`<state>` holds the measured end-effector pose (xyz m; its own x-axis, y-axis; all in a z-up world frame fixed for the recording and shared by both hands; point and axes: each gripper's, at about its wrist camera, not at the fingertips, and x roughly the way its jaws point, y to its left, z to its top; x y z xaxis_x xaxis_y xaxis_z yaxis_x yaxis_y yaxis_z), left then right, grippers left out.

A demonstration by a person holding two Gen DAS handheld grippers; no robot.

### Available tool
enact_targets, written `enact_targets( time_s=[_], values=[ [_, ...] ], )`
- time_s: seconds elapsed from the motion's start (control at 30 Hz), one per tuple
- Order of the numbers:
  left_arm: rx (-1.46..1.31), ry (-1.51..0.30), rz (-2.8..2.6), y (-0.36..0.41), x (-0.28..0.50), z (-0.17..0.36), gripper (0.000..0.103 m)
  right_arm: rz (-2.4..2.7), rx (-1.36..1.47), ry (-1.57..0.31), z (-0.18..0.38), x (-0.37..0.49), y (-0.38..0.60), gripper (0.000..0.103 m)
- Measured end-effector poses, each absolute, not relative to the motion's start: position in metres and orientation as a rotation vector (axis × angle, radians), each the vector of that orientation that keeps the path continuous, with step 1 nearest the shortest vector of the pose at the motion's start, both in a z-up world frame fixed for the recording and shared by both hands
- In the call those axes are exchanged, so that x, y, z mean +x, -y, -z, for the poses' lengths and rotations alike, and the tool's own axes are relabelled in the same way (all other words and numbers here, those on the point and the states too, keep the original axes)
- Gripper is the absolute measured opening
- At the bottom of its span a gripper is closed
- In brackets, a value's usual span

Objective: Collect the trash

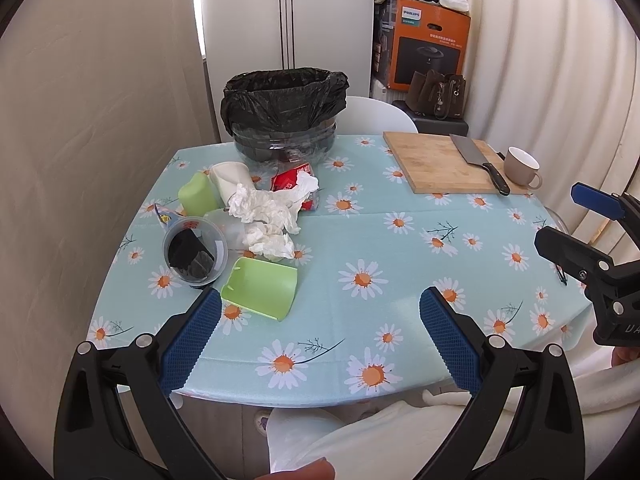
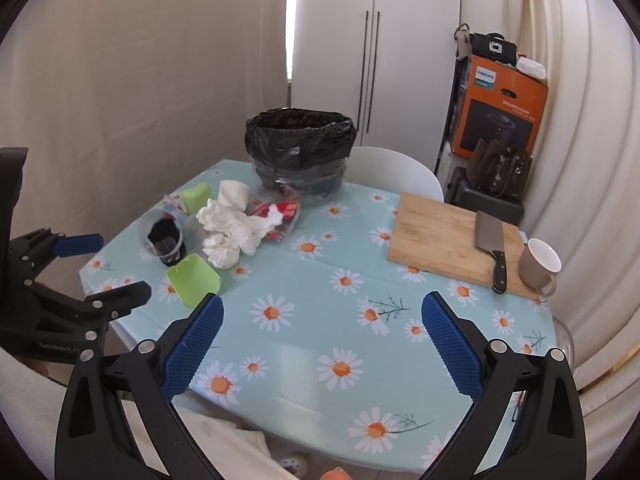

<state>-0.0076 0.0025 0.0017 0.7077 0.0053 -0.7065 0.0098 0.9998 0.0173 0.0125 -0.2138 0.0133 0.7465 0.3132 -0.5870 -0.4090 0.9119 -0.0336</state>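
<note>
A bin lined with a black bag (image 1: 285, 114) (image 2: 301, 146) stands at the table's far side. In front of it lies a trash pile: crumpled white tissues (image 1: 269, 214) (image 2: 232, 232), a red wrapper (image 1: 290, 181) (image 2: 285, 216), a white paper cup (image 1: 230, 178), a green cup (image 1: 197, 194), a clear cup with dark contents (image 1: 195, 254) (image 2: 163, 238) and a green plastic box (image 1: 262, 290) (image 2: 193, 278). My left gripper (image 1: 320, 320) is open and empty, above the near table edge, just short of the green box. My right gripper (image 2: 322, 324) is open and empty over the table's near middle.
A wooden cutting board (image 1: 444, 162) (image 2: 444, 240) with a cleaver (image 1: 478, 162) (image 2: 490, 246) and a beige mug (image 1: 522, 168) (image 2: 538, 266) sit at the right. A white chair (image 2: 394, 170) stands behind the table. An orange box (image 1: 424, 46) and bags are stacked at the back right.
</note>
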Motion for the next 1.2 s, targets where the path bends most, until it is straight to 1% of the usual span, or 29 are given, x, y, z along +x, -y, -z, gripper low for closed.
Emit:
enact_targets(
  time_s=[0.4, 1.2],
  values=[
    [0.052, -0.815, -0.036, -0.005, -0.011, -0.001, 0.097, -0.414, -0.180, -0.600, -0.014, 0.012, 0.209, 0.095],
    [0.005, -0.831, -0.090, -0.033, -0.002, -0.004, 0.097, -0.490, -0.190, -0.641, -0.007, 0.033, 0.183, 0.095]
  ],
)
